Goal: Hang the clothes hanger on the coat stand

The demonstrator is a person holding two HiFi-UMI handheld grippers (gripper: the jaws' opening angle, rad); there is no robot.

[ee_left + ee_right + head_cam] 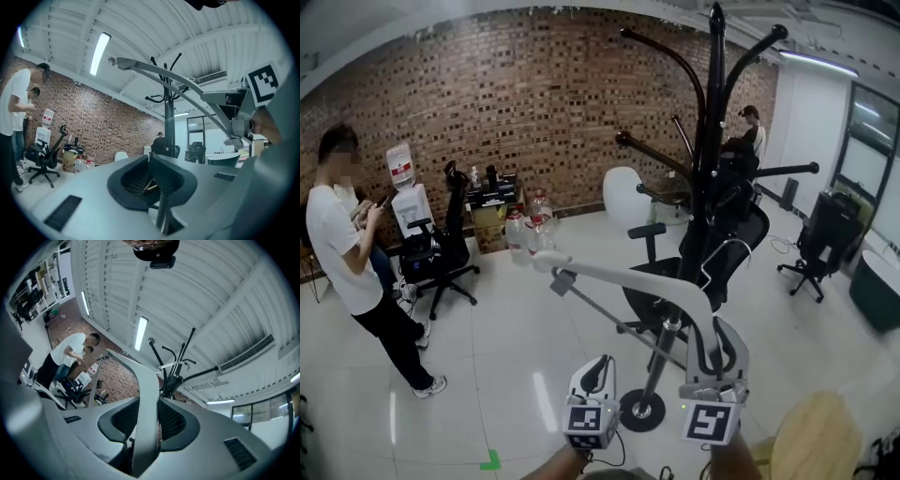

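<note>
A white clothes hanger (628, 277) hangs in the air in front of the black coat stand (712, 141). My right gripper (717, 352) is shut on its right end, just below the wire hook (724, 251). In the right gripper view the white hanger (145, 399) runs up between the pads toward the stand (176, 366). My left gripper (598, 367) is to the left of the right one, below the hanger's arm, shut and empty. In the left gripper view its gripper (157, 176) has its pads together, with the hanger (178, 84) arching overhead.
The stand's round base (642, 408) sits on the white floor just ahead. A black office chair (727, 253) is behind the stand, another (441, 253) at left. A person in a white shirt (342, 253) stands at left. A round wooden top (816, 436) is at lower right.
</note>
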